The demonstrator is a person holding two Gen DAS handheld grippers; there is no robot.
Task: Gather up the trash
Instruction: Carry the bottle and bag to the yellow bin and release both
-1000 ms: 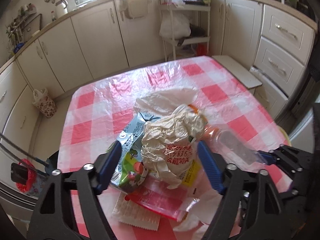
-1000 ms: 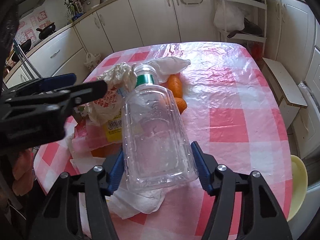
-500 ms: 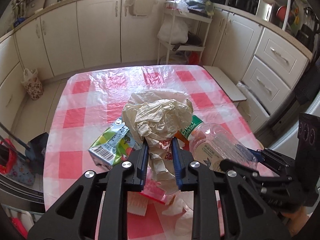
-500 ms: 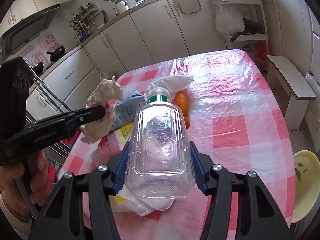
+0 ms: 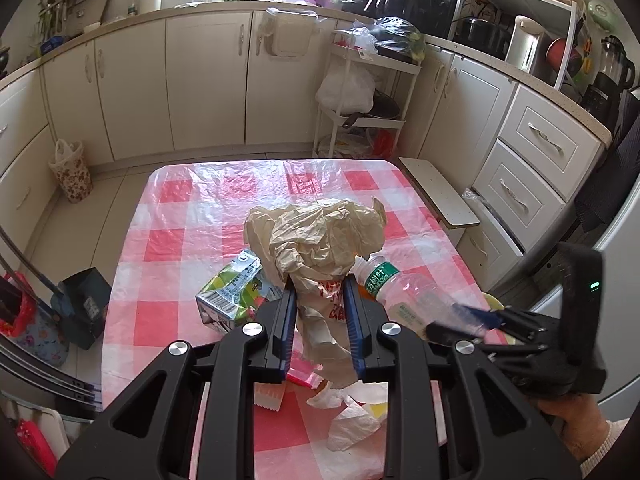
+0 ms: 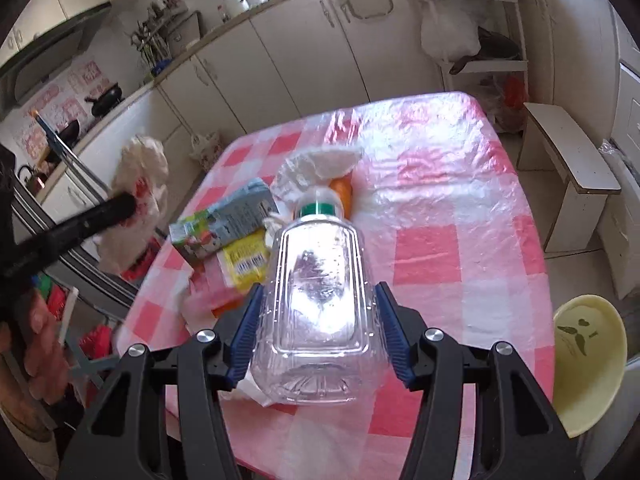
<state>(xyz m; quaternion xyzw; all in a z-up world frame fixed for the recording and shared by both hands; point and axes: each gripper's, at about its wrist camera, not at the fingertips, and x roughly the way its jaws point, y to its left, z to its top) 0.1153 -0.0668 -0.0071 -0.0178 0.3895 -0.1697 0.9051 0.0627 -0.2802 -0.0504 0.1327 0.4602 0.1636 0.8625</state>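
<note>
My left gripper is shut on a crumpled cream plastic bag with red print, held clear above the table. In the right wrist view that bag hangs at the left edge, blurred. My right gripper is shut on a clear plastic bottle with a green-banded neck, lifted over the table's near side; the left wrist view has the bottle at right. On the red-checked cloth lie a juice carton, a yellow wrapper, an orange peel and white tissues.
A pale yellow stool or bin sits beside the table's right edge. A wooden bench and a white rack with bags stand beyond the table. Cabinets line the walls. A dustpan stands on the floor at left.
The left gripper shut on the crumpled bag and lifted it off the pile, uncovering the carton. The right gripper with the bottle barely moved.
</note>
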